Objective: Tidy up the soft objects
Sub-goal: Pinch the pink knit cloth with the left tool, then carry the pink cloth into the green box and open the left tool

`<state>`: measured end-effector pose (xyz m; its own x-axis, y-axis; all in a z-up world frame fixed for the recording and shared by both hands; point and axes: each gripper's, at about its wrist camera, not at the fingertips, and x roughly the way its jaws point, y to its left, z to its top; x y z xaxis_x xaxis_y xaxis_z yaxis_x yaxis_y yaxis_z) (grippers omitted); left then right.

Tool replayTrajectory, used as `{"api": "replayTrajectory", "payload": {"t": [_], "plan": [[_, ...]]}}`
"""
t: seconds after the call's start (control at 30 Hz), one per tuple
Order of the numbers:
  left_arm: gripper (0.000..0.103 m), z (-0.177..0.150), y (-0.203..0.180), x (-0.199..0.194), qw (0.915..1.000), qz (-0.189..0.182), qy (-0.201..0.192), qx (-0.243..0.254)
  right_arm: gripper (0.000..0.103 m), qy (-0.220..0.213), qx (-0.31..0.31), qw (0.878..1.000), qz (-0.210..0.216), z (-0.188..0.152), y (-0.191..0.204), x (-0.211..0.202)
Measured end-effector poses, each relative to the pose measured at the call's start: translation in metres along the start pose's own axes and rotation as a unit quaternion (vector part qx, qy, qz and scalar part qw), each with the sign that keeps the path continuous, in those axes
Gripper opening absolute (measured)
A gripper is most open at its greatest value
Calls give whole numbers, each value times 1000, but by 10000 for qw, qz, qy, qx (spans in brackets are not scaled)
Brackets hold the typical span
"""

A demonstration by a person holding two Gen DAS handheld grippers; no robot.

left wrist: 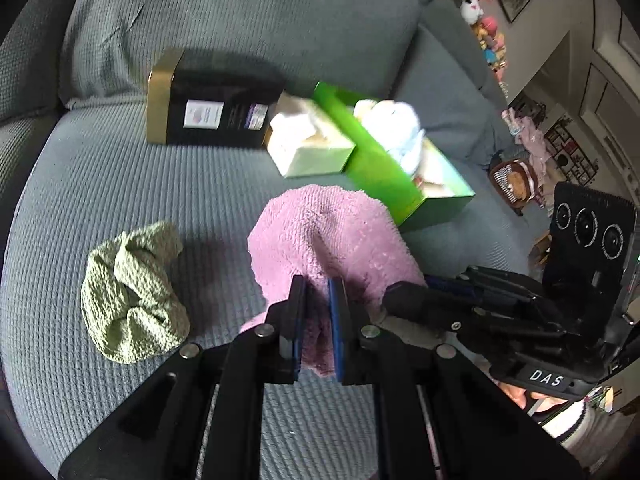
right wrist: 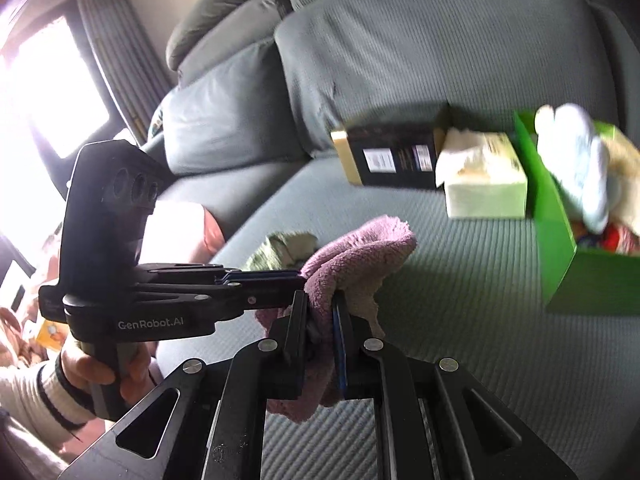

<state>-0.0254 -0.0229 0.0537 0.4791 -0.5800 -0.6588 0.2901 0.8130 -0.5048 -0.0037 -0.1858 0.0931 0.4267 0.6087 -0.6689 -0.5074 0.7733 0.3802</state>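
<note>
A pink fluffy towel (left wrist: 328,232) is bunched up just above the grey sofa seat (left wrist: 120,184). My left gripper (left wrist: 316,292) is shut on its near edge, the fabric pinched between the blue pads. My right gripper (left wrist: 396,292) comes in from the right and bites the same towel. In the right wrist view, the right gripper (right wrist: 320,304) is shut on the pink towel (right wrist: 360,248), and the left gripper (right wrist: 300,276) reaches in from the left. A crumpled green cloth (left wrist: 132,292) lies loose on the seat to the left, also seen as the green cloth (right wrist: 280,248) behind the towel.
A green open box (left wrist: 384,176) holding a white-and-blue plush toy (left wrist: 396,128) sits behind the towel. Beside it are a pale tissue box (left wrist: 312,144) and a black-and-gold box (left wrist: 212,108). Sofa back cushions (left wrist: 240,20) rise behind them. A hand (right wrist: 100,368) grips the left handle.
</note>
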Motion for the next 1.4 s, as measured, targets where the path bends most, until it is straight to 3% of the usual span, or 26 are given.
{"api": "replayTrajectory", "payload": {"t": [0.3, 0.67, 1.07, 1.4], "plan": [[10, 15, -20, -10, 9996, -80, -202, 151, 13, -331, -182, 9993, -39, 9, 12, -24], [10, 52, -61, -1, 9976, -110, -336, 603, 13, -831, -176, 9962, -198, 20, -1, -60], [10, 110, -126, 47, 9901, -338, -369, 1315, 13, -1483, -38, 9867, -663, 41, -50, -106], [10, 163, -179, 115, 9812, -521, -181, 1851, 13, -1910, 263, 9740, -1186, 60, -117, -141]]}}
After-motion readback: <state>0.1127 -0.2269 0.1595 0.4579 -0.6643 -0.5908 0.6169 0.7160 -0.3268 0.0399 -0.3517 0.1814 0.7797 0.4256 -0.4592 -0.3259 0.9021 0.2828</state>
